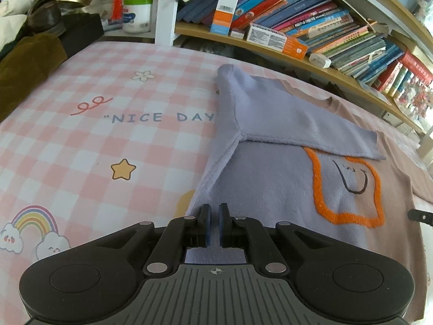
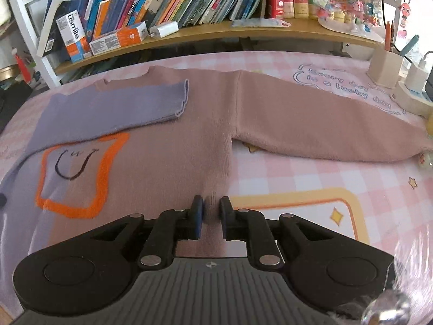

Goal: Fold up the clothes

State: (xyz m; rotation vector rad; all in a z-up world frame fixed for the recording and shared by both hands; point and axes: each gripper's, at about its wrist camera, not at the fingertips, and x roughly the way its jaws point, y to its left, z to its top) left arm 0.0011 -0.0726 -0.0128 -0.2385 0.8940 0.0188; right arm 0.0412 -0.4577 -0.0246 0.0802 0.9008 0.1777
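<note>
Here the left tongs (image 1: 215,223) are closed almost to touching, their blue pads pinching the lavender bottom edge of the sweater (image 1: 270,189) where its left side seam runs down to the hem. The right tongs (image 2: 210,216) stand a little wider, and a ridge of the pinkish-brown knit is caught between their pads at the sweater's right side, near the hem; they grip that fold of cloth. The sweater lies face up and flat on the desk (image 1: 94,149), which is covered with a pink-and-white checked cloth printed with stars, a rainbow and the words "NICE DAY". The garment is two-coloured, lavender on its left half and pinkish-brown on its right, with an orange outline (image 2: 73,178) of a toast-shaped smiling face across the chest. The lavender sleeve (image 1: 297,119) is folded inward and lies slanted over the upper chest, its cuff reaching onto the brown half and covering the top of the orange outline. The brown sleeve (image 2: 324,124) is spread out flat to the side, away from the body, its cuff near the desk's right edge. Beyond the collar, a low wooden shelf (image 2: 216,31) runs along the back of the desk, packed with leaning books and a few small boxes. At the right end of the desk stand a pen holder (image 2: 385,66) and a white charger.
</note>
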